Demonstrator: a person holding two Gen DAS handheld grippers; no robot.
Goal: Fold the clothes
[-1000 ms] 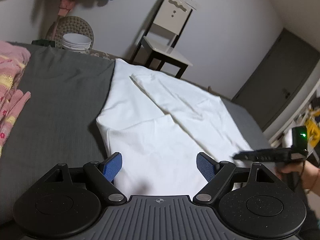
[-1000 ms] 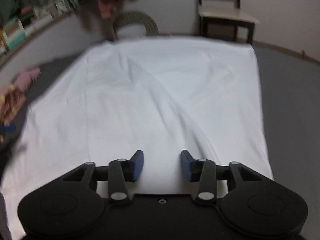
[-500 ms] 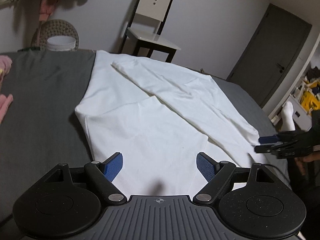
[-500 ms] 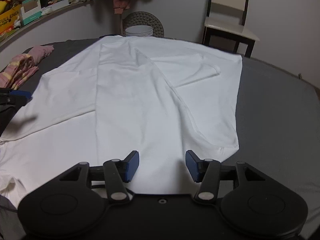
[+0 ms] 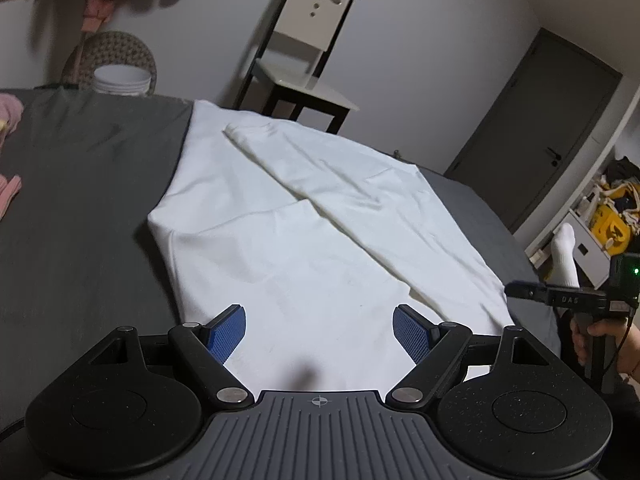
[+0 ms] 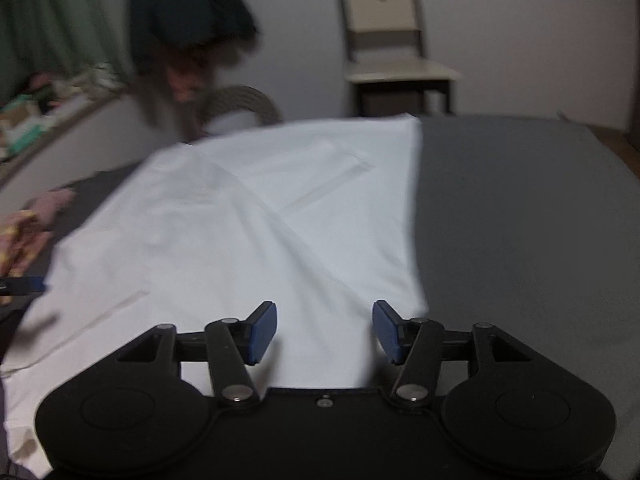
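Note:
A white garment (image 5: pixel 304 232) lies spread flat on the grey bed (image 5: pixel 80 184), with one side folded over along a diagonal crease. My left gripper (image 5: pixel 319 330) hovers open over its near edge, nothing between the blue pads. In the left wrist view the right gripper (image 5: pixel 560 298) shows at the far right, held by a hand just past the cloth's corner. The right wrist view is blurred: the same white garment (image 6: pixel 248 224) fills the middle, and my right gripper (image 6: pixel 324 330) is open above its near hem, empty.
A pink patterned cloth (image 5: pixel 10 152) lies at the bed's left edge. Behind the bed stand a pale chair (image 5: pixel 308 52), a wicker basket with a white bucket (image 5: pixel 122 76) and a dark door (image 5: pixel 552 120). A white-socked foot (image 5: pixel 566 256) shows at right.
Both wrist views have swung and the right wrist view has gone blurry with motion. The right gripper has shifted toward the garment's right edge. Both grippers stay open; the cloth lies as before.

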